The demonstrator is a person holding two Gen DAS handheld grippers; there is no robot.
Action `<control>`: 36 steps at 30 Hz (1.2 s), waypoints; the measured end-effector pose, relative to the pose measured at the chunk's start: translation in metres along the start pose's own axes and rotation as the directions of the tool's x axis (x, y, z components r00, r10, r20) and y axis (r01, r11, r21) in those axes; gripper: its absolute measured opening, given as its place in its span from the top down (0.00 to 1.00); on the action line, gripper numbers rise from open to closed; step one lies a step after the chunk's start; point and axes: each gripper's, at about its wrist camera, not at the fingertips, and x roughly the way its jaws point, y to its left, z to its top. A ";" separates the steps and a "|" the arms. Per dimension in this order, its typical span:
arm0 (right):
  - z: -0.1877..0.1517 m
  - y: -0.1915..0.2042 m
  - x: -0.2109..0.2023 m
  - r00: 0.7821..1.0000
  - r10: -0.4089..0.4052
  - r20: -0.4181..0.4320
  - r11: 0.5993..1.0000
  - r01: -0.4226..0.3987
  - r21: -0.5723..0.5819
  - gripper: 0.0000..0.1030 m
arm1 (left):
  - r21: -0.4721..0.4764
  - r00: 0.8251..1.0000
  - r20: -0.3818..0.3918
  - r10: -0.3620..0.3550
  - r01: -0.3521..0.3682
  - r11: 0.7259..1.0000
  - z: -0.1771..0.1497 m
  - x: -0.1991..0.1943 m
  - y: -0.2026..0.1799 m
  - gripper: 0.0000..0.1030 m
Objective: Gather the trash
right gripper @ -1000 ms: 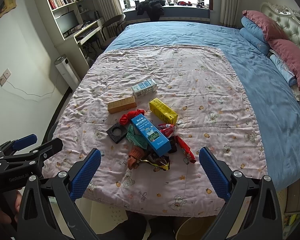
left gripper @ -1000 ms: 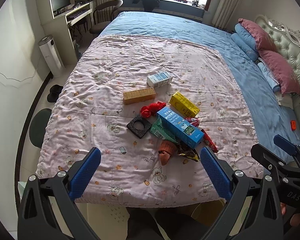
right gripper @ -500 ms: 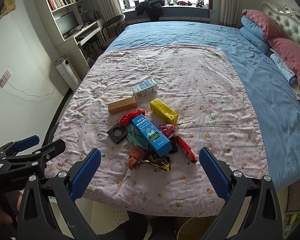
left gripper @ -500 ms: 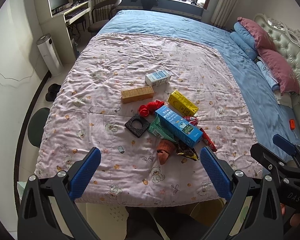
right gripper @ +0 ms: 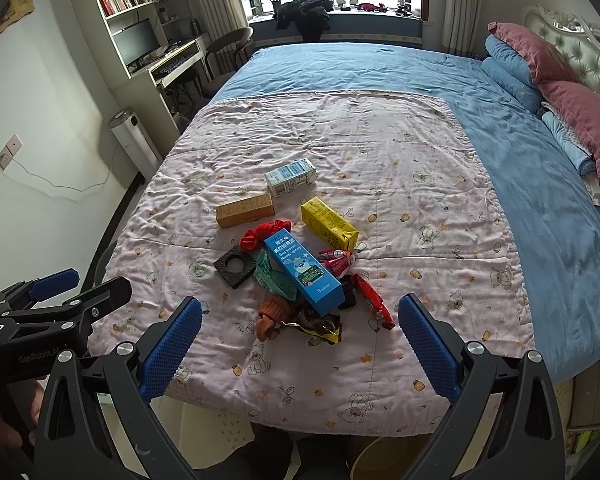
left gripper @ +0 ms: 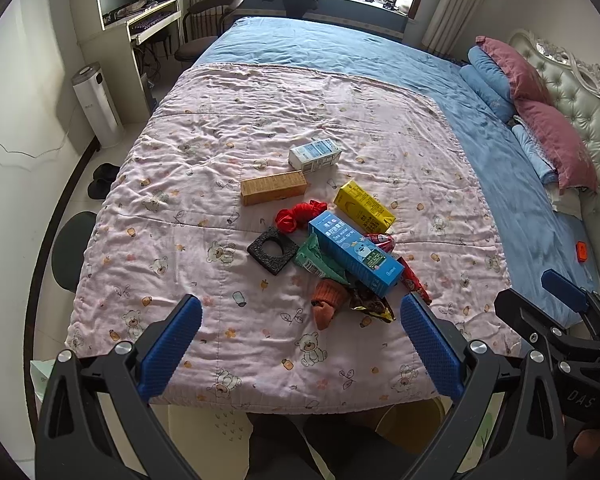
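The trash pile (right gripper: 300,276) is seen ahead of both tools, around the blue nasal-spray box (right gripper: 303,271), whose long axis runs diagonally. The left gripper (left gripper: 300,344) and right gripper (right gripper: 300,344) are held wide open and empty, neither clearly nearer.

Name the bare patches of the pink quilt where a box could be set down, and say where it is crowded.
Bare: the quilt beyond the white carton up to the blue sheet; its left side, left of the foam square; and the near strip before the orange sock. Crowded: around the blue box, where wrappers and boxes overlap.
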 end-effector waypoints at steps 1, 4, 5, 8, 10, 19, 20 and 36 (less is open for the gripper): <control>0.000 0.001 0.001 1.000 0.000 -0.001 1.000 0.000 0.000 0.08 | 0.000 1.000 0.000 0.000 0.000 1.000 0.000 0.000 0.000 0.04; 0.001 0.001 0.002 1.000 0.004 -0.005 1.000 -0.004 0.003 0.08 | 0.001 1.000 0.000 0.000 0.000 1.000 0.000 0.000 0.000 0.04; 0.001 0.001 0.002 1.000 0.004 -0.006 1.000 -0.004 0.002 0.08 | 0.000 1.000 0.000 0.001 -0.001 1.000 0.000 0.000 0.000 0.04; 0.000 0.001 0.002 1.000 0.009 -0.007 1.000 -0.009 0.000 0.08 | 0.000 1.000 -0.001 0.000 0.000 1.000 0.000 0.000 0.000 0.04; 0.000 0.001 0.003 1.000 0.018 -0.012 1.000 -0.018 -0.001 0.08 | 0.000 1.000 0.000 -0.002 0.002 1.000 0.001 0.000 0.001 0.04; 0.000 0.000 0.005 1.000 0.025 -0.018 1.000 -0.025 0.003 0.08 | -0.007 1.000 0.000 -0.006 0.006 1.000 0.002 0.001 0.004 0.04; 0.000 0.000 0.004 0.999 0.026 -0.019 1.000 -0.026 0.004 0.08 | -0.006 1.000 0.000 -0.006 0.006 1.000 0.002 0.001 0.004 0.04; 0.000 -0.004 0.005 0.999 0.026 -0.026 1.000 -0.026 0.008 0.08 | -0.011 1.000 -0.007 -0.004 0.004 1.000 0.003 0.002 0.005 0.04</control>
